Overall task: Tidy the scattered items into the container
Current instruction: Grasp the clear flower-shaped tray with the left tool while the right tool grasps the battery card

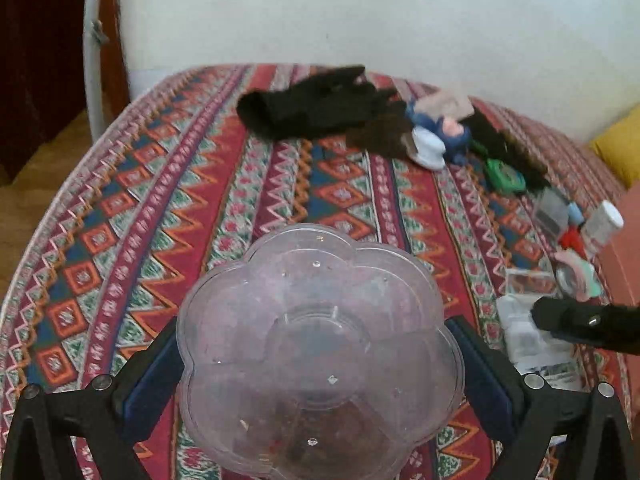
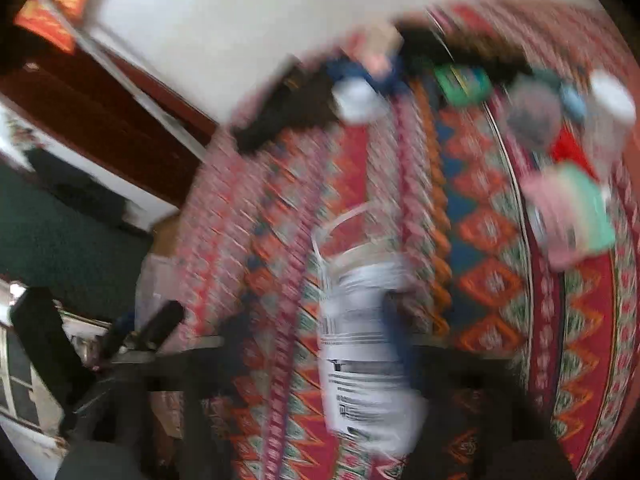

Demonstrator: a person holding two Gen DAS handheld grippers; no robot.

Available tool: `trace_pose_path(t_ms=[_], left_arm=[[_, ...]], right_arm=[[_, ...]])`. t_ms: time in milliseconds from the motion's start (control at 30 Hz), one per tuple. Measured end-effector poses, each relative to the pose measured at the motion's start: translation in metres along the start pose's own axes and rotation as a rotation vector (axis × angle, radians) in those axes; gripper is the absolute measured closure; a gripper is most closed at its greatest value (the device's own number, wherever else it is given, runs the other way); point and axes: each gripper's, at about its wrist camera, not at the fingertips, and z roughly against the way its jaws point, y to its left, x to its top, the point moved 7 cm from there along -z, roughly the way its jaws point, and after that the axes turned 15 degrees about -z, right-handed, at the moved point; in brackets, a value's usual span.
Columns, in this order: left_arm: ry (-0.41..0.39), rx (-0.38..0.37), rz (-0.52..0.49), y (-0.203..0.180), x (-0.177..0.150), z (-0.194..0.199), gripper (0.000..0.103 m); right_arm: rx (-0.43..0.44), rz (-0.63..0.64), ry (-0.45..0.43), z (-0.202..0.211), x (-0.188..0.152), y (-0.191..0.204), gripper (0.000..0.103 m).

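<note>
My left gripper (image 1: 320,364) is shut on a clear flower-shaped plastic container (image 1: 320,344), held above the patterned cloth. My right gripper (image 2: 360,360) is shut on a clear plastic box with a white printed label (image 2: 364,344); the right wrist view is motion-blurred. In the left wrist view the right gripper (image 1: 588,322) reaches in from the right over that clear box (image 1: 528,332). Scattered items lie along the far and right side: black gloves (image 1: 316,104), a blue toy (image 1: 448,132), a white cup (image 1: 430,148), a green tape measure (image 1: 504,174), a white jar (image 1: 602,226).
The surface is a bed or table under a red patterned cloth (image 1: 200,200). A white wall (image 1: 360,12) stands behind it. A yellow cushion (image 1: 620,148) lies at the right. The cloth's left edge drops to a wooden floor (image 1: 36,168).
</note>
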Motion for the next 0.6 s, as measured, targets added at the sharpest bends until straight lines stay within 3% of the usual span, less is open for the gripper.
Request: trace_pose_path(t_ms=[200, 333, 433, 467, 533, 567, 600], left_arm=[[0.011, -0.029, -0.033, -0.015, 0.001, -0.004, 0.002], [0.034, -0.053, -0.058, -0.021, -0.002, -0.010, 0.002], [0.044, -0.064, -0.053, -0.024, 0.001, -0.017, 0.002], [0.045, -0.066, -0.052, -0.024, 0.001, -0.018, 0.002], [0.048, -0.069, -0.054, -0.026, 0.000, -0.019, 0.002], [0.048, -0.068, -0.054, -0.026, -0.001, -0.018, 0.002], [0.046, -0.064, -0.051, -0.023, -0.002, -0.016, 0.002]], right_arm=[[-0.022, -0.110, -0.005, -0.001, 0.007, -0.035, 0.015], [-0.198, -0.138, -0.070, 0.027, 0.012, -0.068, 0.006], [-0.273, -0.112, -0.032, 0.009, -0.005, -0.073, 0.002], [-0.307, -0.092, 0.007, -0.005, -0.014, -0.071, 0.000], [-0.463, 0.074, -0.063, -0.024, -0.025, -0.059, 0.002], [-0.524, 0.162, -0.096, -0.033, -0.030, -0.052, 0.012], [-0.538, 0.222, -0.121, -0.036, -0.033, -0.044, 0.015]])
